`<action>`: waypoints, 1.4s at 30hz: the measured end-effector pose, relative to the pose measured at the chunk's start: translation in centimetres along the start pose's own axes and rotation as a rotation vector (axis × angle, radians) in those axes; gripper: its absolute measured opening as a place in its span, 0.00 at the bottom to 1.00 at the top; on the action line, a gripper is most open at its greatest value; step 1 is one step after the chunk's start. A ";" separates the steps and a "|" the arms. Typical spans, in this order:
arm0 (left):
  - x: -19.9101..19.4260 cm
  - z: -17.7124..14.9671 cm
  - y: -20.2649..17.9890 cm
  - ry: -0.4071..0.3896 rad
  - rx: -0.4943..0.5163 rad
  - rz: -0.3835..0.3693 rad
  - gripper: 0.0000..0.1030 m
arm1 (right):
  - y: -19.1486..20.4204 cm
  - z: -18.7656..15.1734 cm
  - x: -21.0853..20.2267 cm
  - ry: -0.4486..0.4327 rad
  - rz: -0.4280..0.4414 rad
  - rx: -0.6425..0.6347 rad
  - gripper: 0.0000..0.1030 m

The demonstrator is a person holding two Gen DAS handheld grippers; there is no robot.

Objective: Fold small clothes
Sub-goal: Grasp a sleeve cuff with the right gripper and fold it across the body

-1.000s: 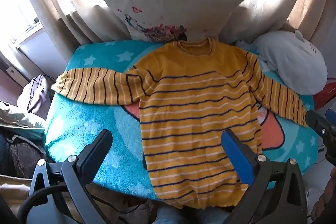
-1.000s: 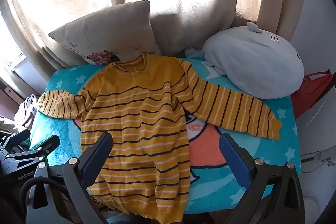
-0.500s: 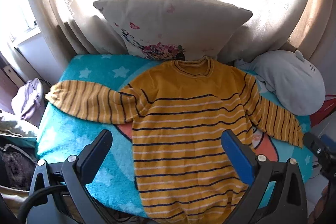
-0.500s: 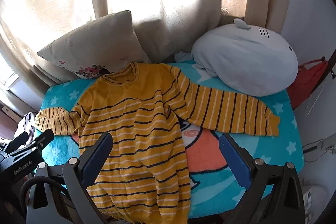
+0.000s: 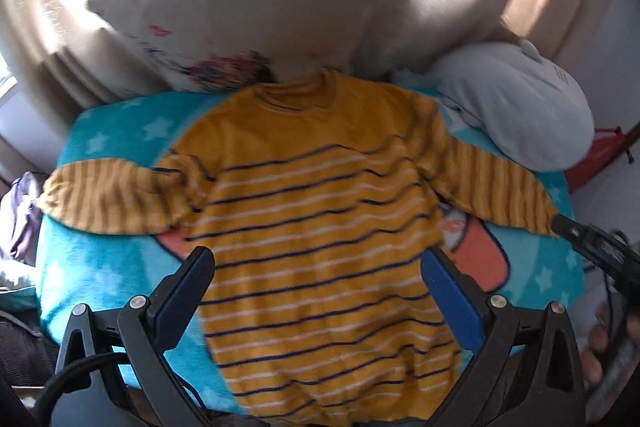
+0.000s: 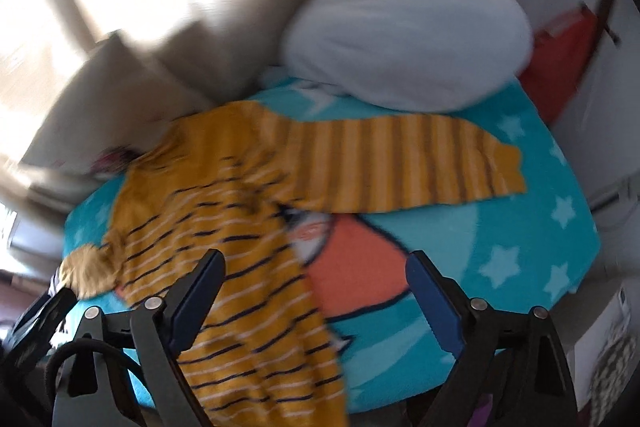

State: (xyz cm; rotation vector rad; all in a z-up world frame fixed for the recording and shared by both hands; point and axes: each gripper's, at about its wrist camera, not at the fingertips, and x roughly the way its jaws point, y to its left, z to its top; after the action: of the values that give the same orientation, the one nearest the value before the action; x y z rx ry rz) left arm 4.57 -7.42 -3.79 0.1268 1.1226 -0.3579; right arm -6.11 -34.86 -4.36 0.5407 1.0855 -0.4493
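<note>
A small yellow sweater with dark and white stripes lies flat, front up, on a teal star blanket, both sleeves spread out. My left gripper is open and empty, held above the sweater's lower body. My right gripper is open and empty, above the sweater's right side; the right sleeve stretches ahead of it on the blanket. The right gripper's tip also shows in the left wrist view, by the right cuff. Both views are motion-blurred.
A beige floral pillow leans on the curtains behind the collar. A grey-white plush cushion sits at the back right, touching the right sleeve's upper edge. A red object lies beyond the blanket's right edge. Bags lie at the left.
Both grippers have moved closer to the sweater. The right wrist view has swung to the right, toward the right sleeve. The sweater has not moved.
</note>
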 end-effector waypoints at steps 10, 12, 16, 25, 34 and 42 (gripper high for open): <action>7.2 0.0 -7.3 0.109 -0.028 -0.032 0.98 | -14.9 3.9 10.6 0.139 -0.070 0.271 0.75; 8.8 -0.2 -8.4 0.141 -0.040 -0.052 0.96 | -16.3 4.1 11.6 0.147 -0.043 0.331 0.75; 10.9 -0.4 -9.9 0.192 -0.066 -0.081 0.96 | -18.0 5.1 12.7 0.120 -0.070 0.397 0.76; 10.4 0.3 -7.4 0.188 -0.128 -0.110 0.93 | -13.3 7.5 8.9 -0.019 -0.255 0.192 0.06; 6.3 2.1 3.0 0.081 -0.280 -0.101 0.93 | 7.3 5.5 -7.2 -0.399 0.021 -0.280 0.06; 4.4 0.4 18.3 0.043 -0.507 -0.029 0.93 | 23.6 -2.6 -3.1 -0.170 0.385 -0.498 0.06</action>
State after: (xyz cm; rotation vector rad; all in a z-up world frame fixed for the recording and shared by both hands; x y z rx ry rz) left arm 12.91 8.66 -8.96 -0.3298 1.2270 -0.0884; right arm 4.67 -14.45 2.05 0.2519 0.8613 0.1148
